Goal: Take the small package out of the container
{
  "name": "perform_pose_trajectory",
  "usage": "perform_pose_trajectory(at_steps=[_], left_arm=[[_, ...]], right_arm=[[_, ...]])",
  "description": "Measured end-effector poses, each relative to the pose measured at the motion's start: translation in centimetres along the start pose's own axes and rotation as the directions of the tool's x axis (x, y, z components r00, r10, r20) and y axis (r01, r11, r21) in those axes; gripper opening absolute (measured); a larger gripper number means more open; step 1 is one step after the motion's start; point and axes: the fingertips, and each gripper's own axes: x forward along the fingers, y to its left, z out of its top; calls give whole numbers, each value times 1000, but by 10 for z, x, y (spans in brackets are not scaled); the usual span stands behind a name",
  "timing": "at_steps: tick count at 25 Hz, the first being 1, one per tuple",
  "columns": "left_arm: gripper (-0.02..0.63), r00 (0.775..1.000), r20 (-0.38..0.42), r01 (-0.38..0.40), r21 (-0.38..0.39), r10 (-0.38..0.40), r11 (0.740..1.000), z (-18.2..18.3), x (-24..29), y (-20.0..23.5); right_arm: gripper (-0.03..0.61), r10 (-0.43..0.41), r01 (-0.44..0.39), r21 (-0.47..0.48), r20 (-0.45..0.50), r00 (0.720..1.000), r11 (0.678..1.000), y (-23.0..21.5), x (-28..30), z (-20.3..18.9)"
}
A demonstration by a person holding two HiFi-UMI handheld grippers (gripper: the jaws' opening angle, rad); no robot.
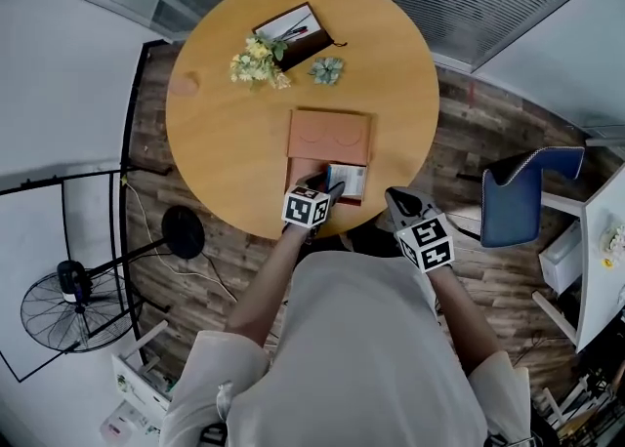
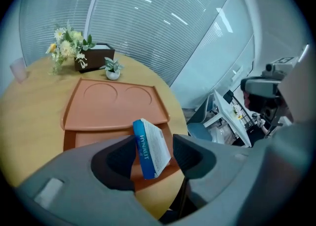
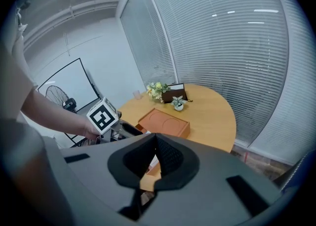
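Right gripper jaws pressed together, nothing between, left gripper beyond in a hand, orange box on round table, flowers.

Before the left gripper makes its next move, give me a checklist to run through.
1. Hold on the small package: ok. The left gripper has its fingers against both sides.
2. Package clear of the orange container: cannot tell. It is tilted over the open tray and its lower end is hidden.
3. Container open: ok. The lid is folded back.
4. Right gripper out of the way: ok. Its fingers are together and empty, off the table's near edge.
5. Room to set down: ok. There is bare table left of the container, and the flowers stand at the far side.
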Motion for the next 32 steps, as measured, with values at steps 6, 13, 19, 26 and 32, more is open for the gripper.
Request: perform_pose_trajectory(at_steps=[6, 13, 19, 26, 32], left_arm=[[232, 995, 97, 8, 42, -13, 999, 13, 0, -27], [230, 1000, 24, -3, 97, 1, 995, -1, 30, -46], [105, 997, -5, -81, 30, 81, 996, -7, 29, -31], [80, 994, 19, -112, 5, 112, 994, -8, 7, -25], [80, 989, 68, -133, -1, 133, 991, 1, -22, -25]], right_arm=[[3, -24, 24, 5, 16, 1000, 1000, -2, -15, 0], [3, -65, 65, 27, 16, 998, 998, -11, -29, -10], [3, -93, 92, 45, 21, 995, 995, -22, -41, -18], [3, -68, 65, 56, 49, 996, 996, -18, -41, -15], [3, -51, 46, 58, 74, 996, 997, -10, -40, -13]])
